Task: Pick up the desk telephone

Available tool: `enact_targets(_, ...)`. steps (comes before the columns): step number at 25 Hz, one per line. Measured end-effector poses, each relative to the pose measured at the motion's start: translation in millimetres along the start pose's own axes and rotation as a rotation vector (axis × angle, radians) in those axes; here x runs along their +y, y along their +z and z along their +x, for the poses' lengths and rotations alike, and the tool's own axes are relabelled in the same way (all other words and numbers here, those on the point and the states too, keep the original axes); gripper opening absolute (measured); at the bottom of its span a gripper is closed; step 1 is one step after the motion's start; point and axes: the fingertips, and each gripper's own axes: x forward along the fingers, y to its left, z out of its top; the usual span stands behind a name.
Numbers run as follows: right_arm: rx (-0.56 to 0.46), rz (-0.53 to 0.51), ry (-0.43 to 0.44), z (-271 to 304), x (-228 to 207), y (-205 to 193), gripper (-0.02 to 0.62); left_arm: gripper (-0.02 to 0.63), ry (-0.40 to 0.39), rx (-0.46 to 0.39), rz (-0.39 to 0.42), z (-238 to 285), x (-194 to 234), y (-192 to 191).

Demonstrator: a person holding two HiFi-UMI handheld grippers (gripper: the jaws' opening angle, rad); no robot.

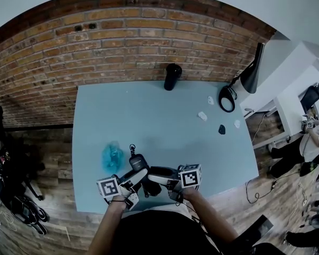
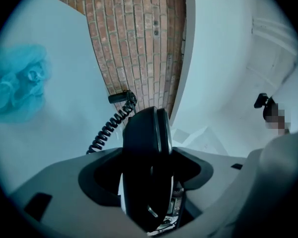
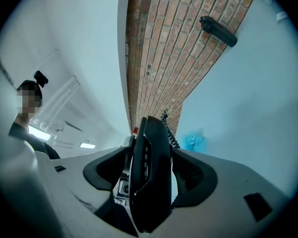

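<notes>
We see the desk telephone (image 1: 139, 162) at the near edge of the desk (image 1: 165, 116), just in front of the person, caught between two claws that come at it from opposite sides. The left claw (image 1: 134, 180) is closed on one end of the set and the right claw (image 1: 160, 175) is closed on the other. In each gripper view the dark body fills the gap and meets both pads. We judge the two-sided hold suits a wide, awkward thing. One claw alone would let it swing, while a grip at each end keeps base and handset together. Both claws lie level and rolled onto their sides, so the pads bear on the broad faces rather than on the thin rim.

The telephone is smooth, glossy black plastic with rounded, curving edges, and the right gripper view shows a row of small raised keys. A springy coiled cord (image 2: 109, 128) trails from it over the desk. From the head view we cannot tell for sure whether the set is clear of the surface yet.

The desk top is a flat, matt pale blue-grey. Just beside the left claw lies a crumpled, filmy blue wad (image 1: 112, 155). A black cylinder (image 1: 172, 76) stands at the far edge against the rough brick wall (image 1: 122, 41).
</notes>
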Motion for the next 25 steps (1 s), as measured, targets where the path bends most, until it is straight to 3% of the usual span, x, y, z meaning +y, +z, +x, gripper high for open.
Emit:
enact_targets(4, -0.049, -0.036, -0.017, 3.6, 0.1, 15.2, 0.291, 0.290, 0.039, -0.055, -0.050, -17.2, 10.5, 12.1)
enact_targets(9, -0.092, -0.064, -0.082, -5.9, -6.3, 27.2, 0.291, 0.290, 0.053, -0.081, 0.029, -16.1, 0.9, 22.4)
enact_targets(15, -0.140, -0.170, -0.134, -9.4, 4.2, 46.3, 0.291, 0.290, 0.022, -0.097, 0.077, -10.7, -16.0, 34.4)
enact_targets(21, -0.136, -0.362, -0.186, -3.4, 25.5, 59.1, 0.288, 0.290, 0.081, -0.091, 0.274, -7.5, -33.7, 50.1)
enact_targets(23, -0.148, -0.418, -0.219, -6.4, 31.1, 64.9, 0.246, 0.290, 0.139, -0.098, 0.345, -9.2, -38.5, 57.2)
enact_targets(25, -0.185, -0.464, -0.243, -12.3, 38.0, 75.2, 0.100, 0.290, 0.177, -0.105, 0.401, -13.1, -35.4, 65.0)
